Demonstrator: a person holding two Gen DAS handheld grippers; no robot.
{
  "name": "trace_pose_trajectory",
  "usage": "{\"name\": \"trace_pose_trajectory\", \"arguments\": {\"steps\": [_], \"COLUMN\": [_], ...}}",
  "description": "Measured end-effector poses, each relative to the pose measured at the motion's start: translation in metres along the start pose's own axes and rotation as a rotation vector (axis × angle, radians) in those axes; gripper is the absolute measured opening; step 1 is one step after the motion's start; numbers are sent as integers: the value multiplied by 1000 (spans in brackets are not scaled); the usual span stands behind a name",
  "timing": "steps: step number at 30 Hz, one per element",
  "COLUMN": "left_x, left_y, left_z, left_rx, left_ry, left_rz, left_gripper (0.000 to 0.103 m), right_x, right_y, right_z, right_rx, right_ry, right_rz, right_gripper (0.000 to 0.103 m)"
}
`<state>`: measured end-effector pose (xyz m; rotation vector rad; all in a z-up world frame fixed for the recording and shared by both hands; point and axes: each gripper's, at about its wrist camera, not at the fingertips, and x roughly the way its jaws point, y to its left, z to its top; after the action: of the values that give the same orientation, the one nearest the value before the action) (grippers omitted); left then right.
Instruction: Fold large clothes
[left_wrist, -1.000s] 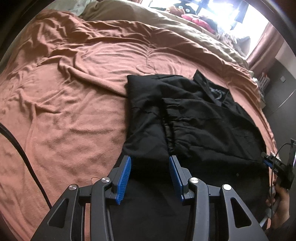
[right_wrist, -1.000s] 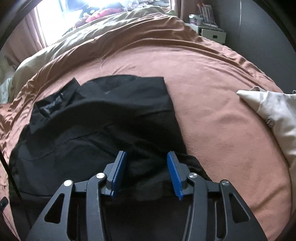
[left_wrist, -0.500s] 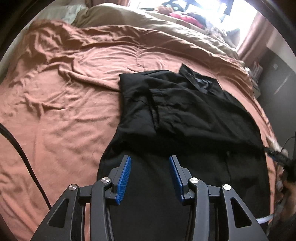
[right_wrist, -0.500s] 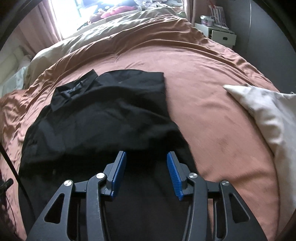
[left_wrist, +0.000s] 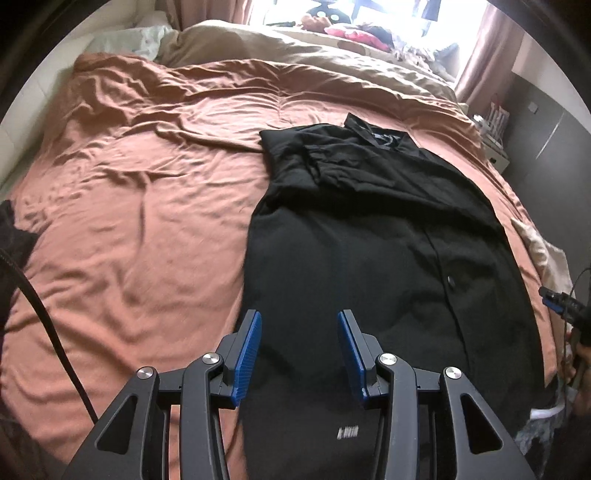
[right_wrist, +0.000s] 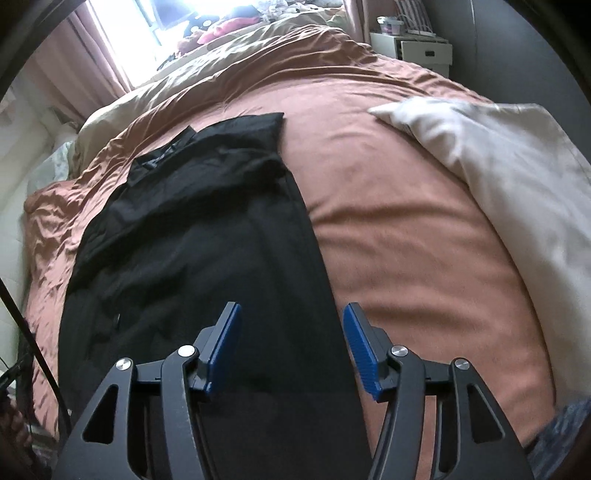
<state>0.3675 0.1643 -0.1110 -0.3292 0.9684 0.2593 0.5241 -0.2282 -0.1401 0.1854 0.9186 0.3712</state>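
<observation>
A long black garment (left_wrist: 369, 240) lies flat on the rust-coloured bedspread (left_wrist: 140, 221), collar at the far end, both sleeves folded in over the chest. In the right wrist view the same black garment (right_wrist: 207, 236) runs from the collar down to my fingers. My left gripper (left_wrist: 299, 325) hovers open above the garment's lower left part, nothing between its blue pads. My right gripper (right_wrist: 291, 317) hangs over the garment's right edge near the hem; its jaws are opening with nothing gripped. The right gripper's tip (left_wrist: 557, 301) shows at the far right of the left wrist view.
A cream pillow (right_wrist: 498, 170) lies on the bed right of the garment. A beige duvet (left_wrist: 332, 62) and bright window are at the head end. A white bedside unit (right_wrist: 417, 51) stands beyond. A black cable (left_wrist: 44, 314) crosses at the left.
Both grippers have drawn back along the garment from its chest toward the hem, so more of its length shows. The right gripper's jaws stand wider than before.
</observation>
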Motion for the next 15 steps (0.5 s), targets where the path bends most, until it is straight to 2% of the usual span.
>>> {"name": "trace_pose_trajectory", "arguments": {"steps": [8, 15], "left_x": [-41, -55], "left_y": [12, 25], "left_z": [-58, -103], "left_rx": [-38, -101], "left_ry": [-12, -4], "left_rz": [-21, -41], "left_gripper": [45, 45], "right_x": [-40, -49], "right_y": [-43, -77], "right_z": [-58, -106], "right_rx": [14, 96], "right_ry": [1, 11], "right_rz": [65, 151], "right_gripper": [55, 55]}}
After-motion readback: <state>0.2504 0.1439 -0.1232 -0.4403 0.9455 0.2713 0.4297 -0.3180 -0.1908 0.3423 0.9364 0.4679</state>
